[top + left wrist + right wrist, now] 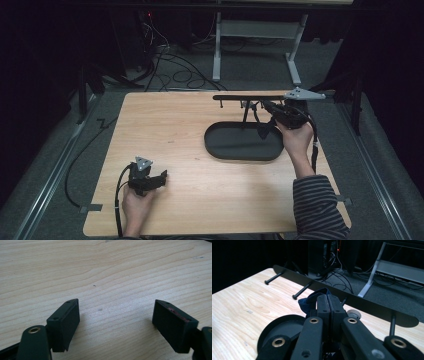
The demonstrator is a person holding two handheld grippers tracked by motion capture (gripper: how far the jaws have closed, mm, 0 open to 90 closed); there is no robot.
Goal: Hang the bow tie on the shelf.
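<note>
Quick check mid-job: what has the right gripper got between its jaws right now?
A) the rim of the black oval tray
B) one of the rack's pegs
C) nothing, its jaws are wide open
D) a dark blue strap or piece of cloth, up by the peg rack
D: in the right gripper view the right gripper has its jaws pressed together on a dark blue strap just in front of the peg rack, above the black tray.

The right tool [328,305] pinches a dark blue cloth [312,300] above the black tray [277,327], beside the peg rack [352,301] on the bench [239,307].
</note>
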